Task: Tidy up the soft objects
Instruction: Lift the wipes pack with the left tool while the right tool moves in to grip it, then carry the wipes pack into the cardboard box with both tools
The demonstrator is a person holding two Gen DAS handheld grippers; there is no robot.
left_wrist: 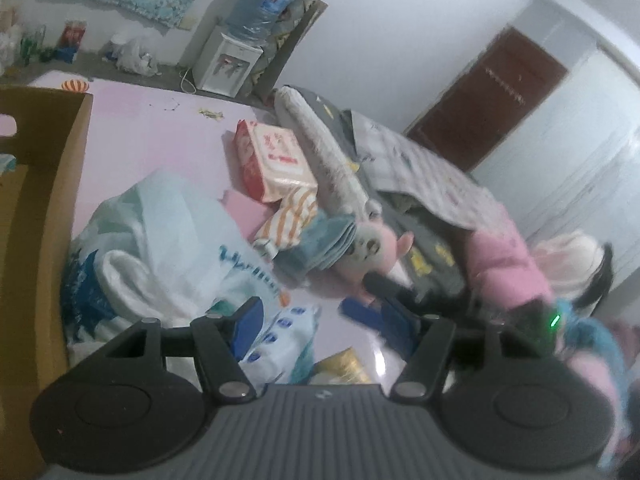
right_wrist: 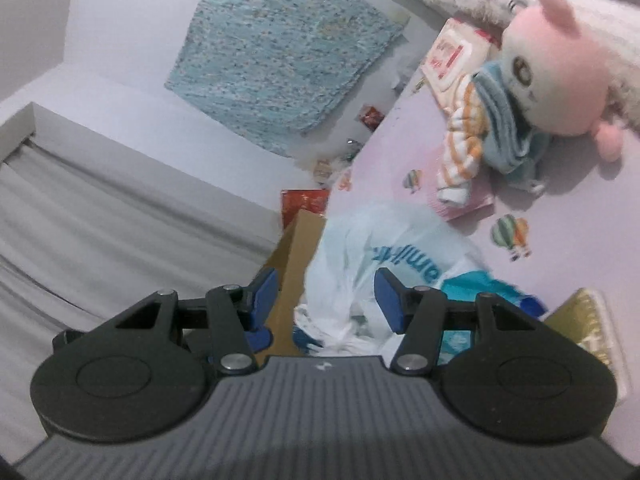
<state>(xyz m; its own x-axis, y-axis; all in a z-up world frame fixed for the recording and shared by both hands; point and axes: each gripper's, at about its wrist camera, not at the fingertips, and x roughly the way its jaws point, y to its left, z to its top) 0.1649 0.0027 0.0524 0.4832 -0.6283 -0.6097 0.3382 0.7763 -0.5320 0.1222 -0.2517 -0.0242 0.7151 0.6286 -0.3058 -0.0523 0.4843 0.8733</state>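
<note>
Standing apart with nothing pinched, the jaws of the right gripper point(right_wrist: 326, 300) look straight over the knotted top of a white bag point(right_wrist: 360, 280), which lies just ahead and below them, hard against the wall of a cardboard box point(right_wrist: 296, 248). The left gripper point(left_wrist: 320, 318) is likewise spread and empty, with a small printed pack point(left_wrist: 280, 340) under it and the same bag point(left_wrist: 160, 240) off to its left, beside the box point(left_wrist: 44, 200).

Further out on the pink mat point(right_wrist: 440, 208) a striped cloth point(right_wrist: 460, 148), a folded blue towel point(right_wrist: 504, 120) and a pink plush point(right_wrist: 560, 76) lie together. The long grey plush point(left_wrist: 324, 160) runs away toward the mat's far edge.

By my reading the bag is the nearer pick for the right hand, its knot facing those jaws; the box lies just beyond on the left.
</note>
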